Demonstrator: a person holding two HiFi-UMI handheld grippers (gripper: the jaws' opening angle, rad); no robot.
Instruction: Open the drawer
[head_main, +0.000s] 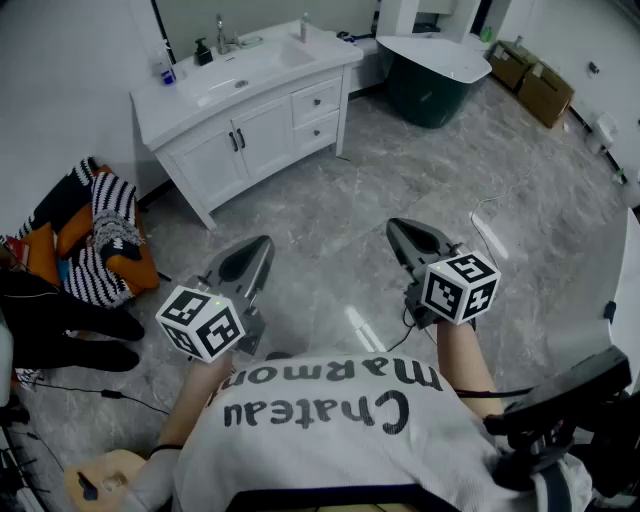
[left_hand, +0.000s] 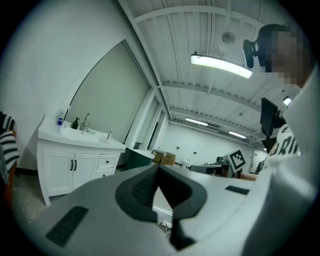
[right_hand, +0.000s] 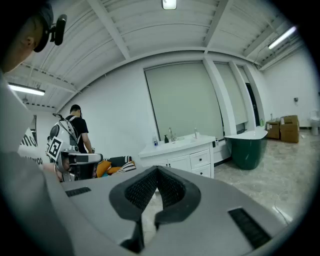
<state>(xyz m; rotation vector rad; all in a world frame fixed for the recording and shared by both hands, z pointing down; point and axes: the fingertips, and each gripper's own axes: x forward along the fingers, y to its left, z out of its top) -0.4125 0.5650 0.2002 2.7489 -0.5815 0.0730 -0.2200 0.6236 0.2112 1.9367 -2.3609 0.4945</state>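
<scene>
A white vanity cabinet with a sink stands against the far wall. Two drawers with dark knobs sit stacked at its right end, both closed, beside a pair of cabinet doors. My left gripper and right gripper hover side by side over the grey floor, well short of the cabinet, both pointing toward it. The left gripper view has the vanity far off at the left, beyond my shut left gripper. In the right gripper view, the drawers lie straight ahead of my shut right gripper. Neither holds anything.
A dark green tub stands right of the vanity, with cardboard boxes beyond it. Striped bags and a person's dark legs are at the left. A white cable lies on the floor at right. Another person stands in the background.
</scene>
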